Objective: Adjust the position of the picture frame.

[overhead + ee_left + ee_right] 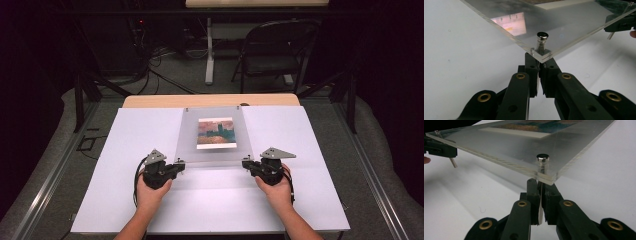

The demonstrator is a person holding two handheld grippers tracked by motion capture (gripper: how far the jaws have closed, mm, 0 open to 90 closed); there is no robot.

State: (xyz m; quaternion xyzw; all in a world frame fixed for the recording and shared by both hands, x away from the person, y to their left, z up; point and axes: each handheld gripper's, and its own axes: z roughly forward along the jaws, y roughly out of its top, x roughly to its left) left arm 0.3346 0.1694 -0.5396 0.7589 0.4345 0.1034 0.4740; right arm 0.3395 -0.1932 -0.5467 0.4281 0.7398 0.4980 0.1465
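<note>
A clear acrylic picture frame [215, 150] holds a small painting print [216, 133] over the white sheet. Its near edge is held up off the sheet. My left gripper [181, 163] is at the near left corner. In the left gripper view its jaws [539, 65] are shut on the metal corner pin [542, 40] just under the panel [564, 22]. My right gripper [246, 162] is at the near right corner, its jaws [539, 187] pinched on that corner's pin [542, 161] below the panel [506, 145]. A hand holds each gripper.
A white sheet [130, 190] covers most of the table, with a wooden strip [150, 101] showing at the back. Beyond the table stand a dark folding chair [275, 50] and a white table leg [209, 55]. Cables [160, 70] lie on the floor.
</note>
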